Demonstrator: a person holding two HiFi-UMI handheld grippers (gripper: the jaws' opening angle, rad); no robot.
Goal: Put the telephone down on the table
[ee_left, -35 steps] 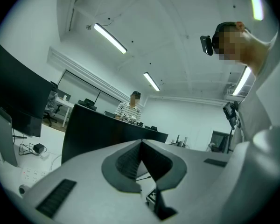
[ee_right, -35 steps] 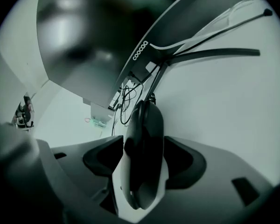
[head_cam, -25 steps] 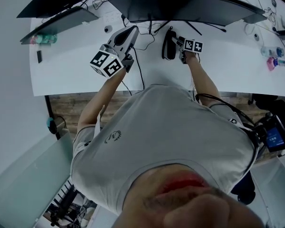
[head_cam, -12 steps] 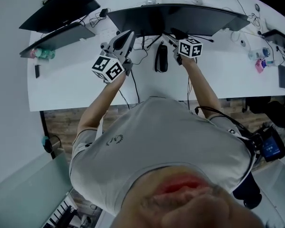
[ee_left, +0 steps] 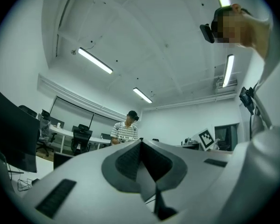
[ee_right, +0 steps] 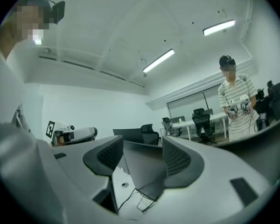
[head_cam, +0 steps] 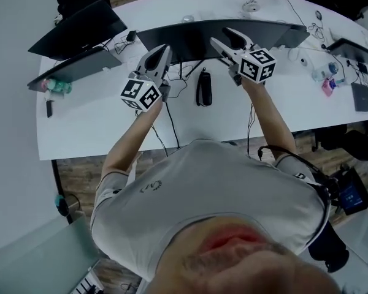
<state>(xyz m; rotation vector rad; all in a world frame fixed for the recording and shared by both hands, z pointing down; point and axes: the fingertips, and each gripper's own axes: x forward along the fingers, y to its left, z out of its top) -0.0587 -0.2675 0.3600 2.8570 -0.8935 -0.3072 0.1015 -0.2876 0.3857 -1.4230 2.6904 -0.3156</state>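
Observation:
The telephone (head_cam: 202, 87), a black handset with a thin cable, lies flat on the white table (head_cam: 98, 127) just in front of the curved monitor. My right gripper (head_cam: 227, 40) is raised above and to the right of it, clear of the handset. In the right gripper view its jaws (ee_right: 142, 155) stand open with only the monitor's back and cables showing between them. My left gripper (head_cam: 161, 51) hovers to the left of the telephone. Its pads meet in the left gripper view (ee_left: 141, 146), so it is shut on nothing.
A wide curved monitor (head_cam: 221, 32) stands behind the telephone, with cables under it. Dark screens (head_cam: 80, 29) and a bottle (head_cam: 55, 86) sit at the left; small items (head_cam: 328, 84) lie at the right. A person in a striped shirt (ee_right: 233, 101) stands across the room.
The right gripper has lifted well up from beside the telephone and rolled; the telephone stays on the table. The left gripper has risen a little.

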